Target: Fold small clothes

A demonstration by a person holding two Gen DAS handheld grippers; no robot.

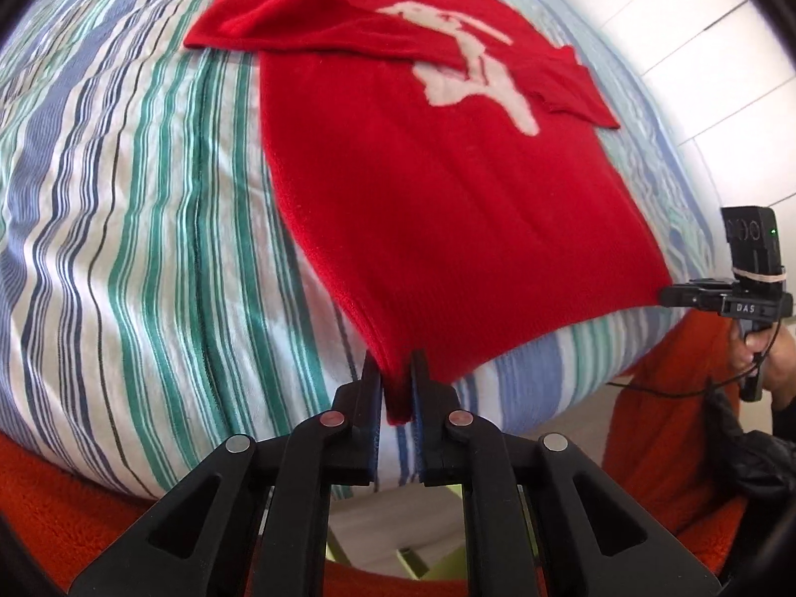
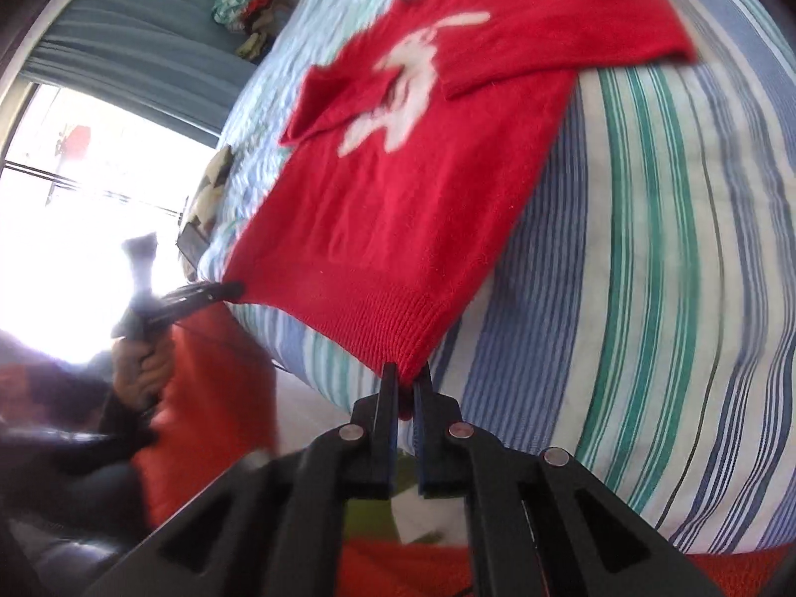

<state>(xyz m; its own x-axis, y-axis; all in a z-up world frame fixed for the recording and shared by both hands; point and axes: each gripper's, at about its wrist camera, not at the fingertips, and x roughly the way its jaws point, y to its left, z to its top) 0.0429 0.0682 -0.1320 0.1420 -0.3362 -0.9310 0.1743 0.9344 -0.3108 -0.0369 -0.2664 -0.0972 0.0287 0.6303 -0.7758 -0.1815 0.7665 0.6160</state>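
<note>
A small red sweater [image 1: 447, 189] with a white animal figure lies front-up on the striped bed, both sleeves folded across its chest. My left gripper [image 1: 396, 373] is shut on one corner of the hem, with red knit pinched between its blue pads. At the right of the left wrist view, my right gripper [image 1: 666, 296] clamps the opposite hem corner. The right wrist view shows the same sweater [image 2: 398, 209] and my right gripper [image 2: 408, 375] shut on the ribbed hem corner. My left gripper [image 2: 234, 291] bites the other corner at the left.
The striped duvet [image 1: 149, 199] bulges over the bed's near edge. Orange fleece [image 2: 209, 398] lies below that edge. A person's hand [image 2: 142, 368] holds the left tool. A heap of clothes [image 2: 248, 5] sits at the far end, by a blue curtain and a bright window.
</note>
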